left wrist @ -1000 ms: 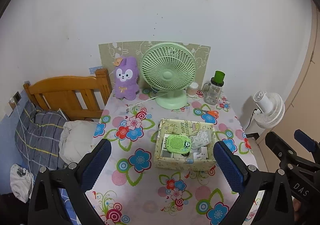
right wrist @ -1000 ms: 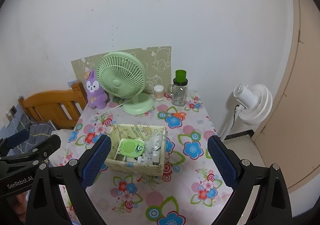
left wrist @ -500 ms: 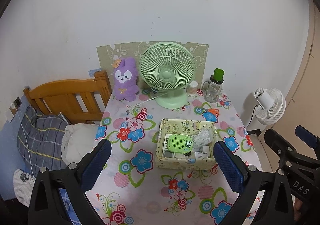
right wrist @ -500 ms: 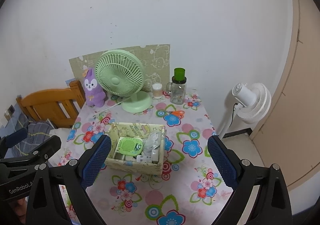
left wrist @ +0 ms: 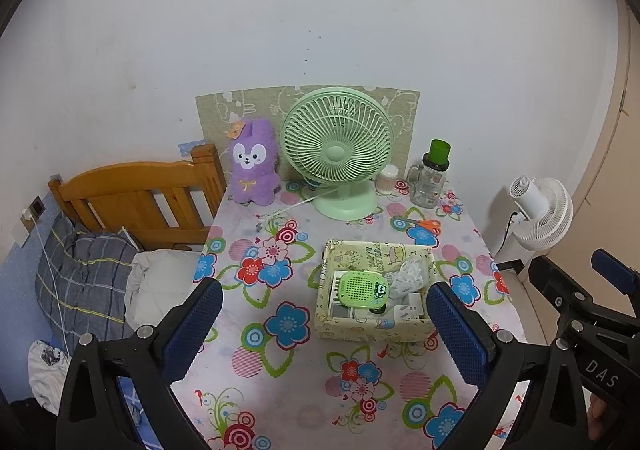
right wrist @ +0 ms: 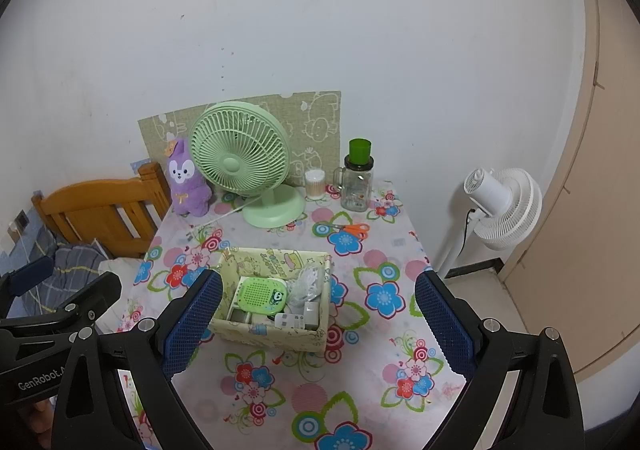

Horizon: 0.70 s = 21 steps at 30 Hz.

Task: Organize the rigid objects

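Note:
A pale yellow patterned box [left wrist: 374,326] [right wrist: 272,336] sits on the flowered tablecloth [left wrist: 288,382] [right wrist: 360,382]. Inside lie a green speaker-like gadget [left wrist: 362,287] [right wrist: 261,296], a white tangled cable [left wrist: 408,276] [right wrist: 306,284] and small white plugs. Orange-handled scissors [left wrist: 420,224] [right wrist: 348,229] lie behind the box on the right. My left gripper [left wrist: 326,334] hangs open above the near table, well short of the box. The right gripper [right wrist: 318,324] is open too, framing the box from above, nothing between its fingers.
At the back stand a green desk fan [left wrist: 338,153] [right wrist: 244,161], a purple plush rabbit [left wrist: 254,161] [right wrist: 186,177], a jar of swabs [right wrist: 315,183] and a green-lidded glass mug [left wrist: 434,175] [right wrist: 358,177]. A wooden bed headboard [left wrist: 140,197] is left, a white floor fan [right wrist: 502,205] right.
Both grippers have drawn back and up a little; the table and box look smaller and farther than a second ago. Nothing on the table moved.

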Each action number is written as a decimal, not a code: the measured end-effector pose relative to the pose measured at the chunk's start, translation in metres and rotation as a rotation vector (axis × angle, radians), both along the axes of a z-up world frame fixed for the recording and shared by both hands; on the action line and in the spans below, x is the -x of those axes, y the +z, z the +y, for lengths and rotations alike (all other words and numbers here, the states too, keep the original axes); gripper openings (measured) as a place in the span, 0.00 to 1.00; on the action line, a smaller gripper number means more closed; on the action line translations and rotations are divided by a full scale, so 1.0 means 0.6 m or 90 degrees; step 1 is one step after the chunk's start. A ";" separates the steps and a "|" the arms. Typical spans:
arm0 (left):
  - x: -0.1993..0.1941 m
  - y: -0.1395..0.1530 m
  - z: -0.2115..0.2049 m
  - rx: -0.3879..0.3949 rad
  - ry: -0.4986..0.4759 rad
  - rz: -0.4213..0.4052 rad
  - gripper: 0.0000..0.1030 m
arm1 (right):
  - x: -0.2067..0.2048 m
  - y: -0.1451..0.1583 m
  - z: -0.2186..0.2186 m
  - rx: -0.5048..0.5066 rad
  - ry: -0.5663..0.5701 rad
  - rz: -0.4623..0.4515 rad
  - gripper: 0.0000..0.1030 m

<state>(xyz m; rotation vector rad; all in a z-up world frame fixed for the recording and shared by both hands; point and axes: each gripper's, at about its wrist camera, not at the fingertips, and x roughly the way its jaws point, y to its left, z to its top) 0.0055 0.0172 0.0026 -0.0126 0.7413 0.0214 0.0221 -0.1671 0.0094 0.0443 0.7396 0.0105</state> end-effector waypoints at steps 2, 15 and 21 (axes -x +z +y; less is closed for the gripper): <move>-0.001 0.000 0.002 0.002 0.001 0.000 1.00 | 0.000 0.001 0.001 0.000 0.000 0.000 0.96; 0.006 0.007 0.000 -0.020 0.005 0.002 1.00 | -0.005 0.004 0.005 -0.002 0.010 0.018 0.96; 0.007 0.015 -0.001 -0.024 0.012 0.001 1.00 | -0.005 0.013 0.006 -0.003 0.008 0.008 0.96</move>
